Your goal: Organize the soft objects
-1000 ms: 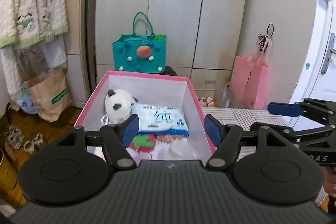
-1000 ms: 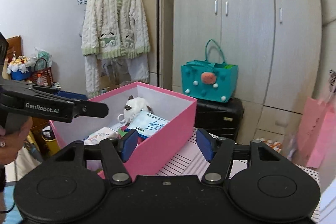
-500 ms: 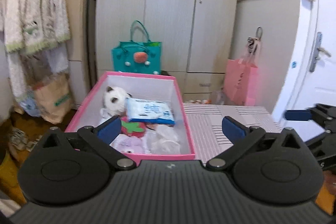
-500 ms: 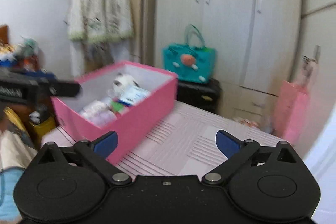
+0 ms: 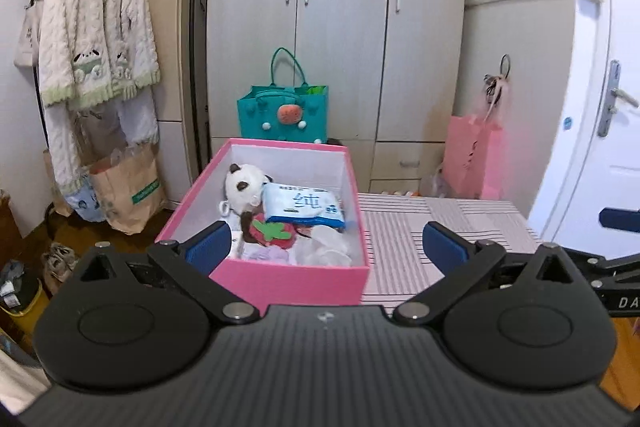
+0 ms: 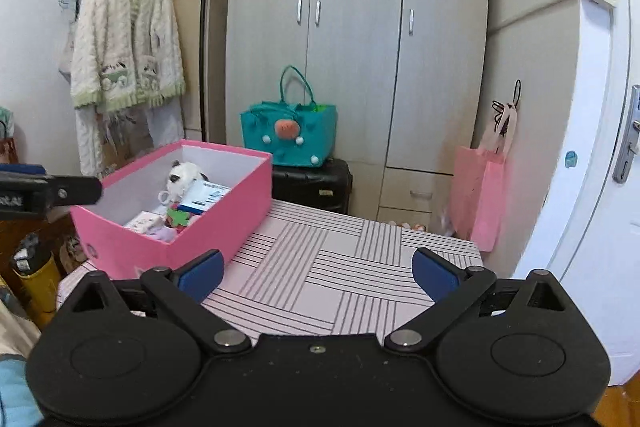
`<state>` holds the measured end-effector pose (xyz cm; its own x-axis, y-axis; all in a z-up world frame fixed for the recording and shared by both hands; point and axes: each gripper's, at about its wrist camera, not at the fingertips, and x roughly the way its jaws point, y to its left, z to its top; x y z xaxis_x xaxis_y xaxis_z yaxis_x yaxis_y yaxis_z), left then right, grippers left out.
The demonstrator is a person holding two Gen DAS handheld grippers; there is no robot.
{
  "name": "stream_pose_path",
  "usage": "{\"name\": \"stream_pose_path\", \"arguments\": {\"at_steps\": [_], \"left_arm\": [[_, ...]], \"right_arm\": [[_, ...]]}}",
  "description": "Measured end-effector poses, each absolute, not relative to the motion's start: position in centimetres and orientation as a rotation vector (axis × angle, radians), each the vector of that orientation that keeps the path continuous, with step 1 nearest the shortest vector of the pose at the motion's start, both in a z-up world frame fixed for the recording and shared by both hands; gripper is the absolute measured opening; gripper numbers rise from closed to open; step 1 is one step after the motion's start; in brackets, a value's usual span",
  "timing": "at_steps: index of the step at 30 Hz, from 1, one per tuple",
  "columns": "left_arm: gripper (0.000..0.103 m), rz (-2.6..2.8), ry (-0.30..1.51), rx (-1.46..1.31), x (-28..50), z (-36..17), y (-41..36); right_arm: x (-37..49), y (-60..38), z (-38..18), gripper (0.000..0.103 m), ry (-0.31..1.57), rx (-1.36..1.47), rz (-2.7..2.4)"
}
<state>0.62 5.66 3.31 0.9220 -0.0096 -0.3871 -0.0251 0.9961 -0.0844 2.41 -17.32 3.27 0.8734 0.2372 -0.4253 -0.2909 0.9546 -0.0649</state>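
Left wrist view shows the pink box [image 5: 280, 279] on the desk [image 5: 440, 223], toys and a tissue pack [image 5: 304, 207] inside. Left gripper [image 5: 326, 245] and right gripper [image 6: 316, 269] hold nothing, jaws wide. Best to check nothing soft remains outside, keeping clear of the box rim.

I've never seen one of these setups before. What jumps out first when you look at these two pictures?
The bright pink box on the striped table, holding a panda plush, a blue-and-white tissue pack and a strawberry toy. Behind it a teal bag sits on a black suitcase before grey wardrobes. Both the left gripper and right gripper stand open, holding nothing.
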Motion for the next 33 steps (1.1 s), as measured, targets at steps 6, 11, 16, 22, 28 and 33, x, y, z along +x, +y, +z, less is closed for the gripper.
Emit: {"name": "stream_pose_path", "arguments": {"at_steps": [6,11,16,22,28,33], "left_arm": [[0.103,-0.044,0.422,-0.054,-0.1,2.2,4.1],[0.103,-0.006,0.398,-0.028,-0.6,1.6,3.3],[0.103,0.050,0.393,-0.001,-0.9,1.1,3.2],[0.103,0.076,0.405,0.013,-1.1,0.6,3.2],[0.103,0.092,0.399,0.043,-1.5,0.7,2.9],[0.103,0.100,0.391,0.064,-2.0,0.7,2.6]], "right_arm": [[0.7,-18.1,3.2,0.102,0.412,-0.021,0.224],[-0.7,-18.5,3.2,0.102,0.380,-0.025,0.160],[-1.2,-18.6,2.7,0.102,0.383,-0.070,0.064],[-1.4,-18.5,2.4,0.102,0.394,-0.089,0.022],[-2.0,-18.0,2.0,0.102,0.390,-0.123,-0.017],[-2.6,-18.1,2.3,0.102,0.386,-0.106,-0.019]]}}
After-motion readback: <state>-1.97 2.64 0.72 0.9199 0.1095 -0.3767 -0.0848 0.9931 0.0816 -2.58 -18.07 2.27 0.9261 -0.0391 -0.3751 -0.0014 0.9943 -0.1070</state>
